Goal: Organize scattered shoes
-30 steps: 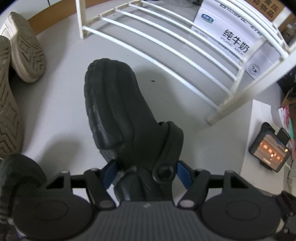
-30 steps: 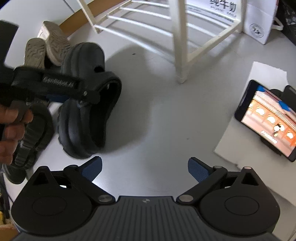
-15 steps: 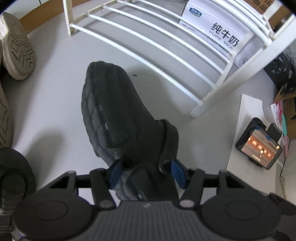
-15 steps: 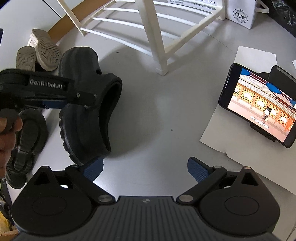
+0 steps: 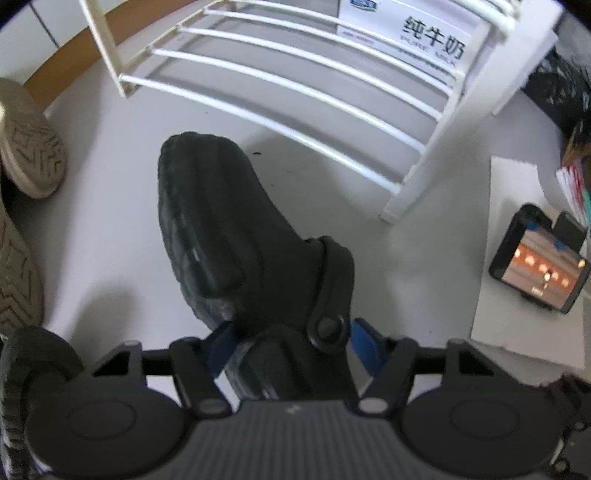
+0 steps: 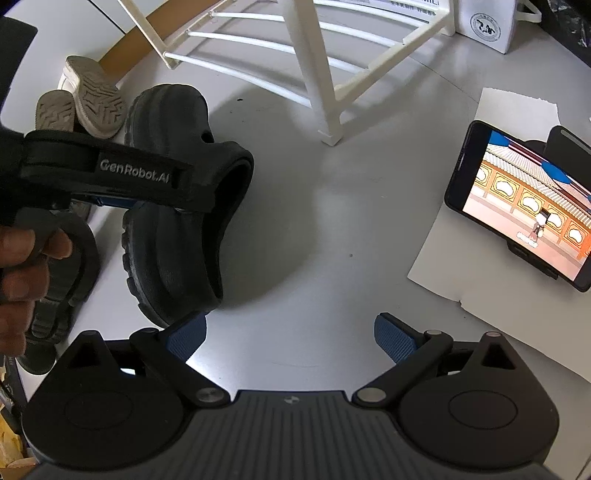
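Note:
A black clog (image 5: pixel 229 229) hangs tilted, sole to the left, with its heel end between the blue pads of my left gripper (image 5: pixel 291 343). The jaws are opening, while both pads still touch the clog's sides at the strap rivet. In the right wrist view the same clog (image 6: pixel 177 251) is held by a person's hand (image 6: pixel 22 258) on the left gripper's handle, toe end down over the grey floor. My right gripper (image 6: pixel 288 332) is open with only floor between its fingers; its left fingertip (image 6: pixel 184 332) sits just below the clog's toe.
A second black clog (image 6: pixel 55 277) lies at far left. Two beige-soled sneakers (image 6: pixel 96 107) lie sole-up behind it. A white shoe rack (image 6: pixel 314 74) stands ahead. A lit phone (image 6: pixel 528 206) rests on white paper (image 6: pixel 480 277) at right, a white bag (image 6: pixel 487 22) beyond.
The left gripper has carried the black clog rightward, closer to the right gripper's left finger. Its jaws narrowed on the heel, then widened again. The right gripper stayed open and still.

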The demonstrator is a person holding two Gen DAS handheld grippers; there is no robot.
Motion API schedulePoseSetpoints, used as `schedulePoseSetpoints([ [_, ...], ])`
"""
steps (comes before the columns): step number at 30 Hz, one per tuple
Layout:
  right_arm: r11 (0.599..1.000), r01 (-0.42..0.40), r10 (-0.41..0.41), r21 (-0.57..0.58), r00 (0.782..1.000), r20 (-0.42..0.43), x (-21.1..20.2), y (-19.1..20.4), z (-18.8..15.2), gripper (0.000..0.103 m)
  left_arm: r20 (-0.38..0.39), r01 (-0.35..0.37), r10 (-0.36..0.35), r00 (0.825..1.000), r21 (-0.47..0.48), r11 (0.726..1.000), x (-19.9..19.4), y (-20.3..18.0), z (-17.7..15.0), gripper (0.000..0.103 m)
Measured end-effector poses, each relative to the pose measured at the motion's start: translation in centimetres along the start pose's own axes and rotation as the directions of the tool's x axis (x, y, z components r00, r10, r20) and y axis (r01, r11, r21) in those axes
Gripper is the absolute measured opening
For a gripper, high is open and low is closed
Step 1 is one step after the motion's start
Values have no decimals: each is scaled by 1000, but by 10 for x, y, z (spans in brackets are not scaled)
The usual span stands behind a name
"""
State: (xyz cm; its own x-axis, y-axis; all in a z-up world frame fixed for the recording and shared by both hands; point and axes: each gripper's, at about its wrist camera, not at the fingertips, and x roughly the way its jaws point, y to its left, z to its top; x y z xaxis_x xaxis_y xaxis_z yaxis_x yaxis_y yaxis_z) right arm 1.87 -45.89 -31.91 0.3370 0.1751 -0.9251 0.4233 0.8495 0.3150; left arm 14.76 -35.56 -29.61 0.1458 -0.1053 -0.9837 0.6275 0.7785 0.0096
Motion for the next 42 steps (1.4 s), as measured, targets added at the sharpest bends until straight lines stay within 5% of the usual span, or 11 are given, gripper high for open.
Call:
schedulePoseSetpoints([
  [21,999,-6,6,32,1000,1,0,-12,-2,100,-6,109,-110,994,-38,993,34,-38,0,68],
  [24,999,-9,9,40,1000,4,0,-13,-1,100,-31,128,-129,991,-28,991,34,-42,2,77],
  [42,997,-71,68,40,996,60,-6,2,9,91,-19,131,-133,991,-78,988,-32,6,-19,84],
])
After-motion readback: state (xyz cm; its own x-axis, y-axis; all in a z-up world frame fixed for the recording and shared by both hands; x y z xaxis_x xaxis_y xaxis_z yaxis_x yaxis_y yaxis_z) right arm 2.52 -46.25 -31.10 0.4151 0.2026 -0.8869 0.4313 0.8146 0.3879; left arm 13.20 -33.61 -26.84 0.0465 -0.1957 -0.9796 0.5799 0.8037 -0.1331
